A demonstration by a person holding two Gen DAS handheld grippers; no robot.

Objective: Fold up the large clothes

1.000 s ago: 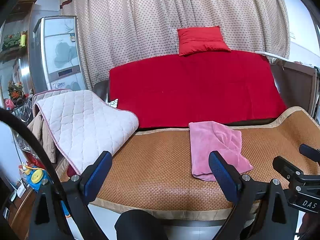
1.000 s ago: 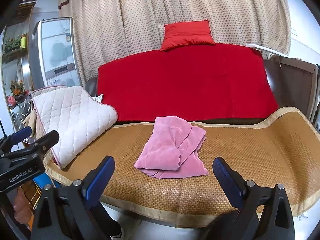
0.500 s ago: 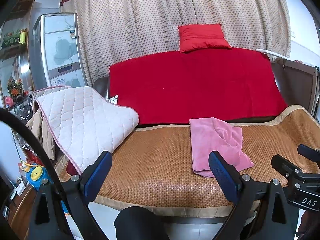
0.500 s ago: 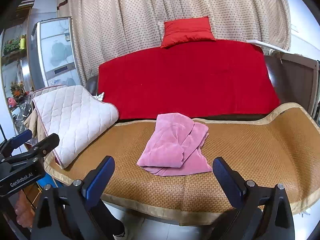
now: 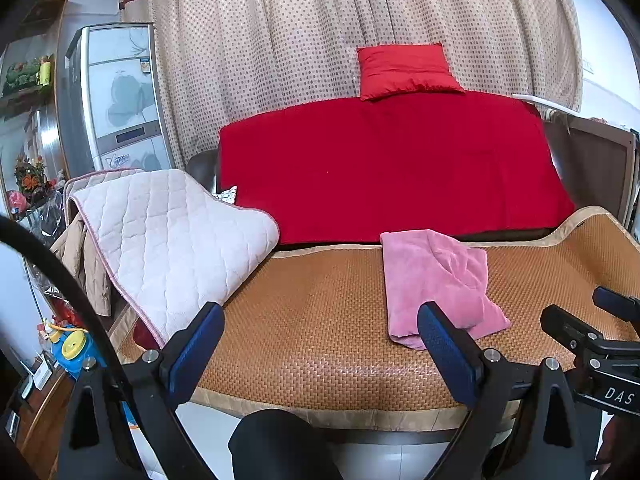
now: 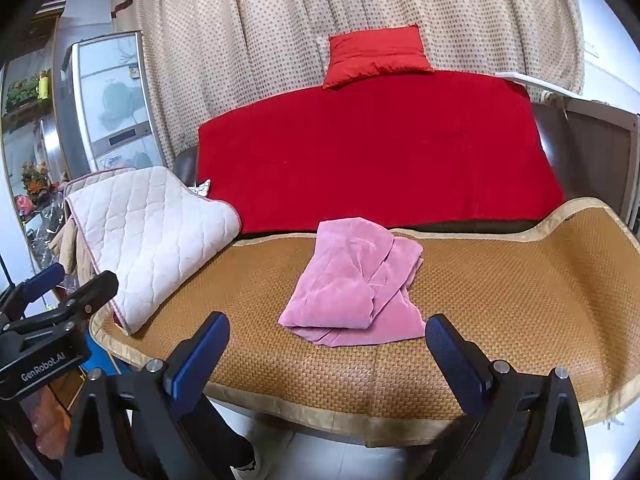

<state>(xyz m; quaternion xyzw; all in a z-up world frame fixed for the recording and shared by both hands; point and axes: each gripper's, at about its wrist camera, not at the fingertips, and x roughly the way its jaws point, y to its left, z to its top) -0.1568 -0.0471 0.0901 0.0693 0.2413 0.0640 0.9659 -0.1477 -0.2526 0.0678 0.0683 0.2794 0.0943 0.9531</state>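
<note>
Pink folded garment [image 6: 354, 280] lies on the woven mat [image 6: 500, 300], long side running front to back. Both hand-held grippers, left [image 5: 320, 350] and right [image 6: 326, 358], are spread wide, holding nothing.

Both wrist cameras sit just off the front edge of the sofa, low, each looking forward between its own spread claw fingers toward the curtain at the back. The left view takes in the left claw [image 5: 320, 344] at the bottom of the frame, with the right claw [image 5: 600, 336] entering at lower right. The right view mirrors this: right claw [image 6: 328, 354] at the bottom, left claw [image 6: 60, 292] at lower left. Both share the mat [image 5: 320, 320], pink garment [image 5: 436, 276], red cushion [image 6: 376, 54] and quilt [image 6: 152, 236], seen from near.
</note>
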